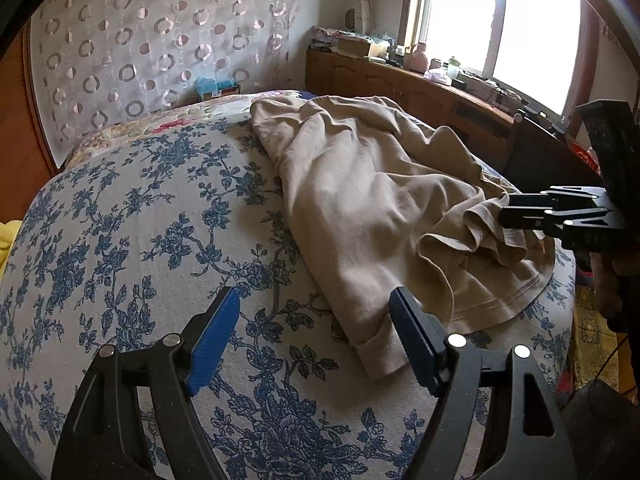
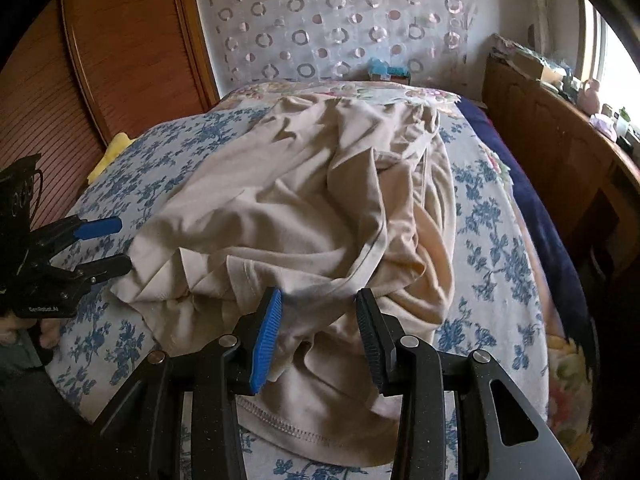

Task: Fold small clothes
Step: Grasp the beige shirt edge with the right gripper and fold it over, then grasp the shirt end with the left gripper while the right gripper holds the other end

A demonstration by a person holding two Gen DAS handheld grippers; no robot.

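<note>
Blue-padded left gripper [image 1: 314,314] spread wide at the sleeve cuff, crumpled beige cotton shirt [image 1: 372,200] sprawled on the blue-floral bedspread [image 1: 140,220] — right gripper [image 2: 318,322] parted too, straddling a bunched fold near the stitched hem, nothing pinched yet.

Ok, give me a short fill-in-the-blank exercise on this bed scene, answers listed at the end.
1. The crumpled garment on the bed is ____ in colour.
2. The bedspread carries a floral print in ____.
3. The left gripper, beside the garment's sleeve, has its jaws ____.
4. Fabric lies bunched between the jaws of the ____ gripper.

Missing words: beige; blue; open; right
</note>
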